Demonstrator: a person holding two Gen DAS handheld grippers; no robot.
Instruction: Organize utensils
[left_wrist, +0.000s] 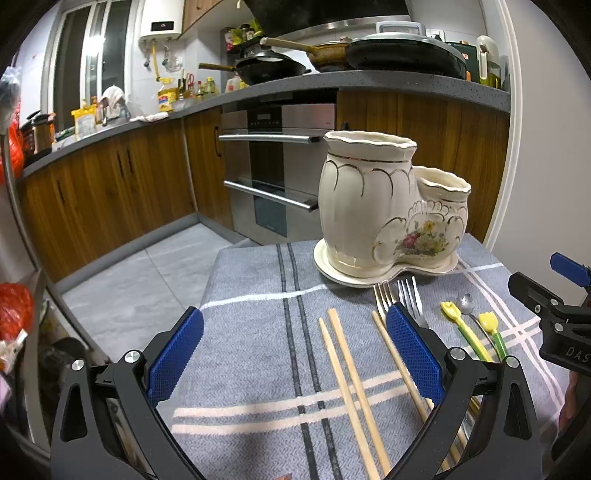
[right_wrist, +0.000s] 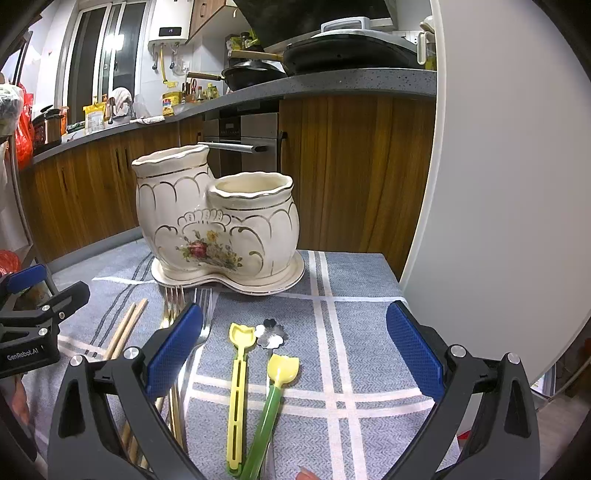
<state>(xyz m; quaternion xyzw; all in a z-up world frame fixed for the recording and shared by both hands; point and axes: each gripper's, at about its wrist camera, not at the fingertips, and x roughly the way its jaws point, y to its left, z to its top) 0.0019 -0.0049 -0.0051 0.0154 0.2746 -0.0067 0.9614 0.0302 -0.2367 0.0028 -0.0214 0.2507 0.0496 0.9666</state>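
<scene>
A cream ceramic utensil holder (left_wrist: 384, 206) with a tall and a short pot stands on its saucer at the back of the table; it also shows in the right wrist view (right_wrist: 218, 221). In front of it lie wooden chopsticks (left_wrist: 347, 380), two forks (left_wrist: 406, 295), two yellow tulip-headed plastic utensils (right_wrist: 238, 380) (right_wrist: 275, 391) and a flower-shaped metal spoon (right_wrist: 271, 334). My left gripper (left_wrist: 295, 347) is open and empty over the chopsticks. My right gripper (right_wrist: 295, 347) is open and empty over the yellow utensils.
The table has a grey cloth (left_wrist: 258, 332) with white and dark stripes; its far-left edge drops to the tiled floor. Kitchen cabinets and an oven (left_wrist: 273, 173) stand behind. A white wall or door (right_wrist: 498, 184) is close on the right.
</scene>
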